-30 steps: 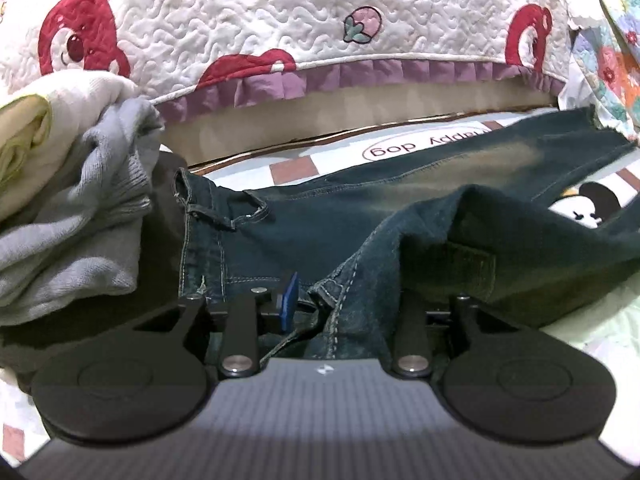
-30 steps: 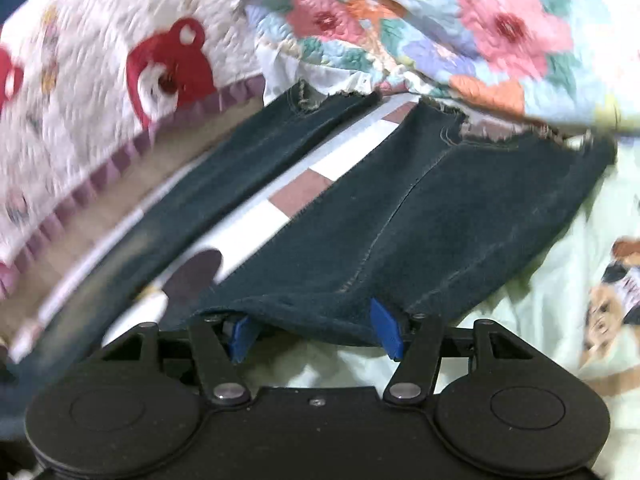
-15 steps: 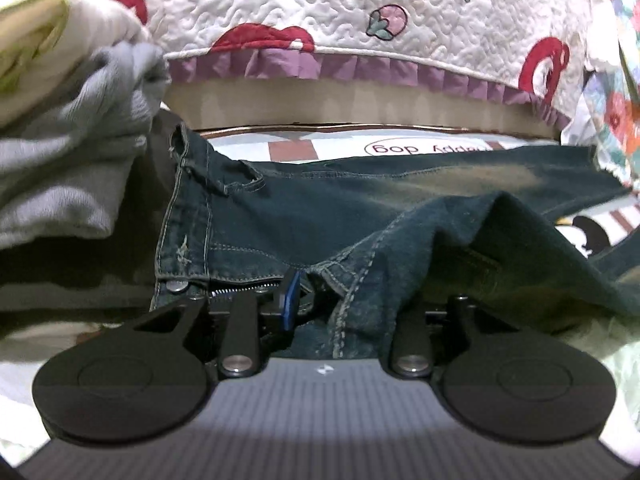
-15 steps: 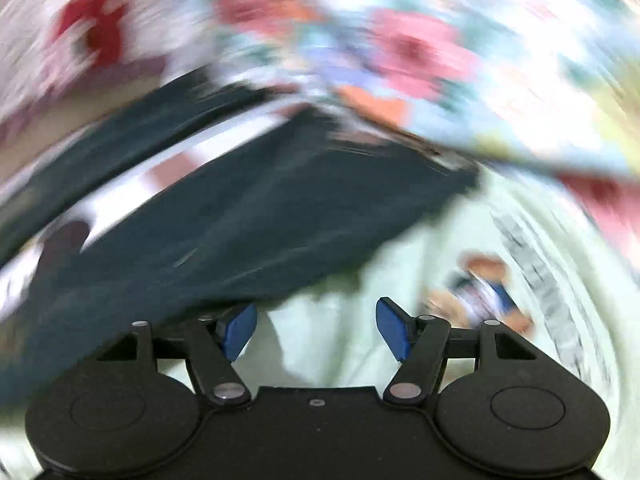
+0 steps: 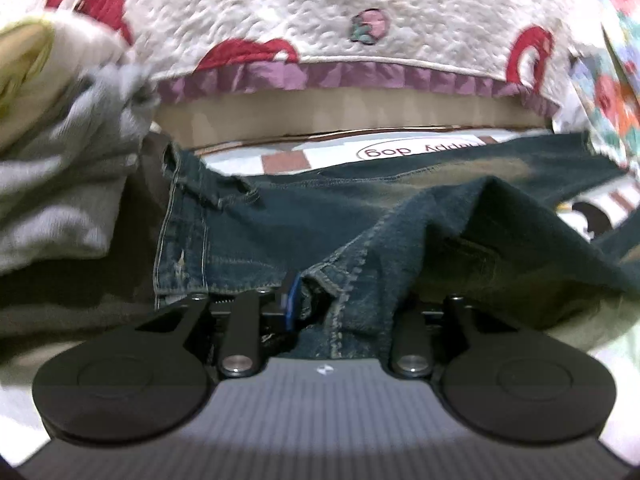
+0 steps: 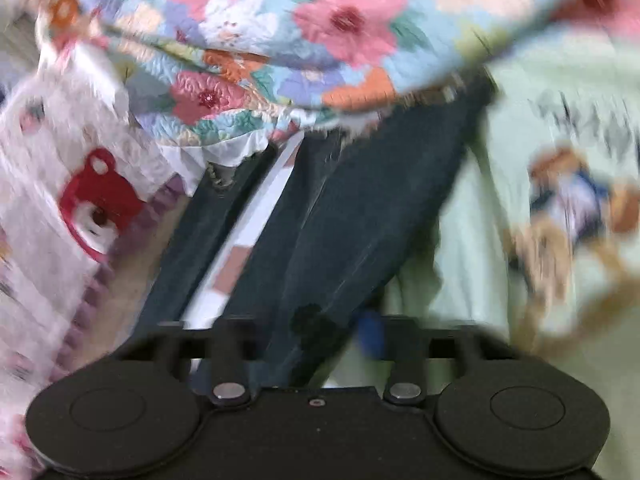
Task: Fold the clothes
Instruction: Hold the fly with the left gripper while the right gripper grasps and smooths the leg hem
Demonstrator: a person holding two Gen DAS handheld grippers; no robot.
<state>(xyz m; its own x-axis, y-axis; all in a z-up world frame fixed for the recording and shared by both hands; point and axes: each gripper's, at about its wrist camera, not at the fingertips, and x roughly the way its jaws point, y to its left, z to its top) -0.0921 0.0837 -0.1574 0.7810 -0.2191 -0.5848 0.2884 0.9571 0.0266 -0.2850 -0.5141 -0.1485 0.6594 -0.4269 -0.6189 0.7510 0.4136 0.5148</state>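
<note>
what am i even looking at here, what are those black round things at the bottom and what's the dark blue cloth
These are two views from small cameras, one mounted on each of two hand-held grippers that a person carries, one per hand. The black discs and bars at the bottom of each picture are the tool's own body; its two fingers with blue pads reach forward from it.

The dark blue cloth is a pair of jeans lying on a printed bed sheet. In the left view, the left hand-held gripper is clamped on denim near the waistband. In the right view, which is blurred, the right hand-held gripper has just been closing and now pinches one leg.

Around them are a grey knit, a quilt with red bears and a flowered quilt.
</note>
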